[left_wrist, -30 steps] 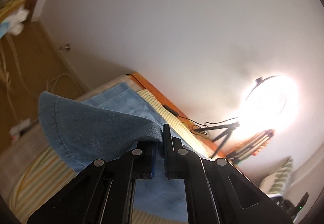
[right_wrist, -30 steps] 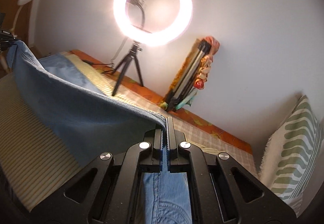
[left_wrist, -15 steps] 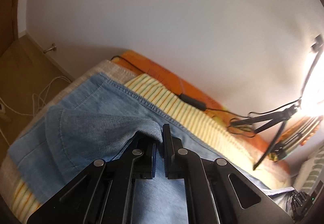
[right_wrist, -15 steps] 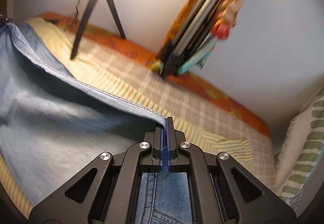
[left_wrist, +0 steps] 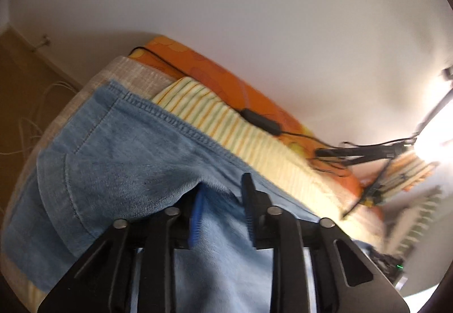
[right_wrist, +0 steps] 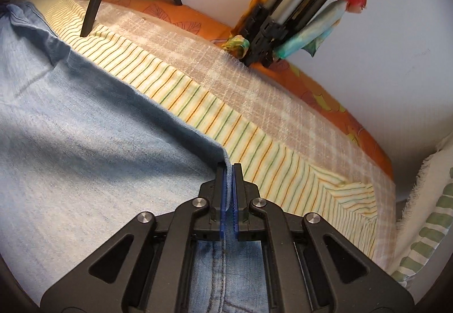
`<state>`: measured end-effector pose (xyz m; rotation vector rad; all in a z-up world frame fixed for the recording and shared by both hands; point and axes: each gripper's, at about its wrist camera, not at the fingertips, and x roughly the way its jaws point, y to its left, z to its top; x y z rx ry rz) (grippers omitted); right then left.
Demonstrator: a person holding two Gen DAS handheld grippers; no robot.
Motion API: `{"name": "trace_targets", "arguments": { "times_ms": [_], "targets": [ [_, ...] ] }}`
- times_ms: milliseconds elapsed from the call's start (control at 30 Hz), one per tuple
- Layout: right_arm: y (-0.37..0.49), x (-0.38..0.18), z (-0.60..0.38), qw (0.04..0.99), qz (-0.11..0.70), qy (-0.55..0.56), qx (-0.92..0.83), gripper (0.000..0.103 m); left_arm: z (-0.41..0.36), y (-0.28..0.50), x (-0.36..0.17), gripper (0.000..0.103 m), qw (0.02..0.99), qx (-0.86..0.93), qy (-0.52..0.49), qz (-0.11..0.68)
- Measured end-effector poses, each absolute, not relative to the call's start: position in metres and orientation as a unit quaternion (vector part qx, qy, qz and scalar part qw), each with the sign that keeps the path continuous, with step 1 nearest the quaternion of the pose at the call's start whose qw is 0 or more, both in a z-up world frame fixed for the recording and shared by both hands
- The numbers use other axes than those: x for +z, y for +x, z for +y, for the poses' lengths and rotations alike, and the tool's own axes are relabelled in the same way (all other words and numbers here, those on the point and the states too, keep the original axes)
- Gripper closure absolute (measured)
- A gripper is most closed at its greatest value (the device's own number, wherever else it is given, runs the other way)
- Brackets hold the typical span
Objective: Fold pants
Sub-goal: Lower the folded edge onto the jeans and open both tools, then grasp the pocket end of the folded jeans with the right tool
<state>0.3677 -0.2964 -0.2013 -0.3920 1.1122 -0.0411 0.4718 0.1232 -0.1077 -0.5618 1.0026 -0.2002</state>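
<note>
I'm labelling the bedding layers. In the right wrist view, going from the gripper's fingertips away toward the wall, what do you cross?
Right gripper shut on the jeans → yellow striped sheet → pale checked blanket → orange mattress edge → wall.

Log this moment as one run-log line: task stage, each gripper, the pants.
stage: fold laid down | left gripper: jaws just opening, denim between, unpressed | right gripper: shut on hem | pants: on striped sheet

left gripper | right gripper | black linkages | silver screws | blue pads
</note>
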Motion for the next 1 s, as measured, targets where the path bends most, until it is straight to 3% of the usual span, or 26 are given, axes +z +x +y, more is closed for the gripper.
{"name": "trace_targets", "arguments": {
  "times_ms": [67, 167, 200, 433, 700, 867, 1000],
  "targets": [
    [0.363, -0.194, -0.295, 0.835, 0.52, -0.181, -0.01, 0.093, 0.134, 0.466, -0.091, 0.073, 0.836, -0.111, -0.26, 0.471],
    [0.356, -0.187, -0.29, 0.839, 0.51, -0.189, -0.01, 0.067, 0.157, 0.454, -0.061, 0.062, 0.859, -0.093, -0.231, 0.447],
    [0.356, -0.187, -0.289, 0.838, 0.511, -0.192, -0.011, 0.067, 0.168, 0.45, -0.054, 0.057, 0.865, -0.083, -0.232, 0.436],
    [0.361, -0.19, -0.285, 0.831, 0.515, -0.206, -0.023, 0.067, 0.212, 0.419, -0.055, 0.057, 0.882, -0.047, -0.194, 0.426],
    [0.361, -0.186, -0.281, 0.83, 0.513, -0.217, -0.026, 0.066, 0.185, 0.412, -0.121, 0.057, 0.864, -0.022, -0.128, 0.486],
    [0.338, -0.15, -0.292, 0.862, 0.478, -0.166, -0.031, 0.066, 0.163, 0.402, -0.114, 0.057, 0.876, -0.027, -0.105, 0.469],
    [0.293, -0.103, -0.312, 0.893, 0.436, -0.105, -0.036, 0.046, 0.127, 0.377, -0.088, 0.057, 0.891, -0.065, -0.084, 0.441]
  ]
}}
